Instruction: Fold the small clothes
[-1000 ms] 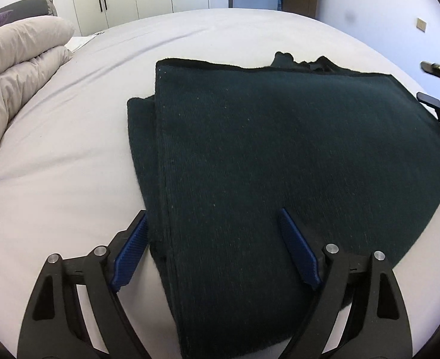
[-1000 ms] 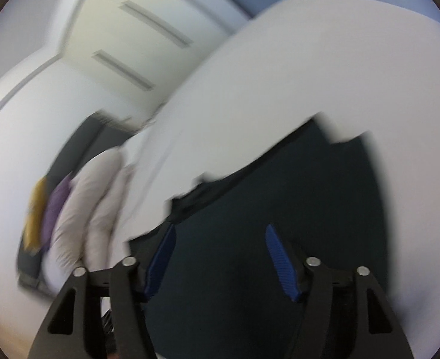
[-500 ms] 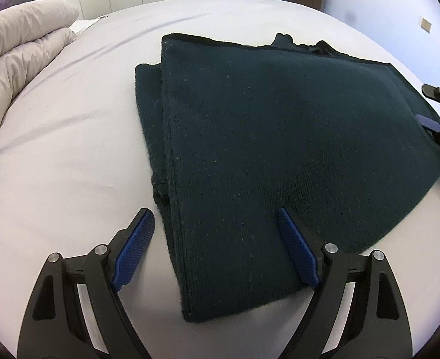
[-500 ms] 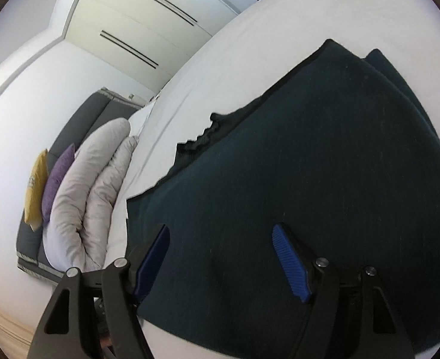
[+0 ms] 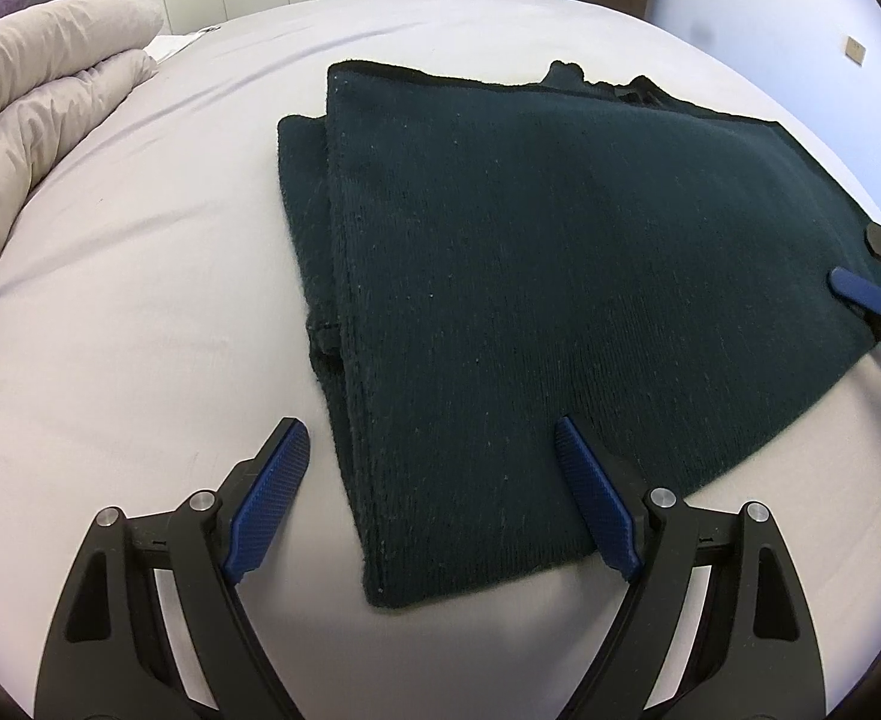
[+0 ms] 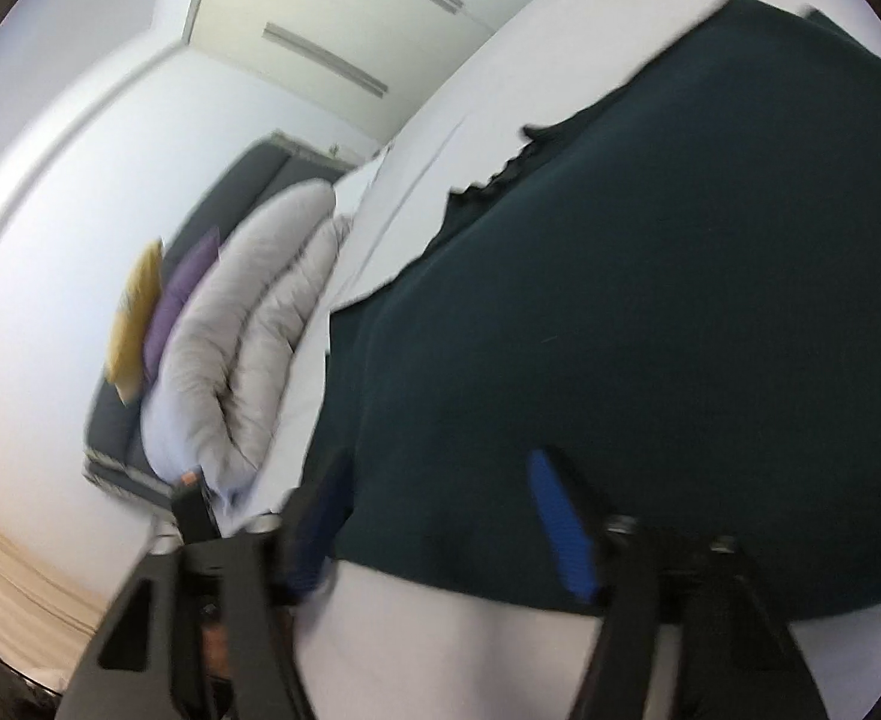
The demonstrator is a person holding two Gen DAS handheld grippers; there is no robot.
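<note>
A dark green folded garment (image 5: 560, 276) lies on the bed (image 5: 140, 300). The left gripper (image 5: 434, 504) holds its jaws wide over the garment's near corner. The right gripper (image 6: 440, 528) has its jaws closing around the garment's edge, not yet pressing.

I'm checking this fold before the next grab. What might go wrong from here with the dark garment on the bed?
1. The right gripper is closing over the dark green garment's edge, where layers are stacked; it may pinch only the top layer.
2. The left gripper hangs wide open astride the near corner, gripping nothing; a pull from the right alone could drag the fold askew.
3. An under layer juts out at the left edge and could slip further.
</note>
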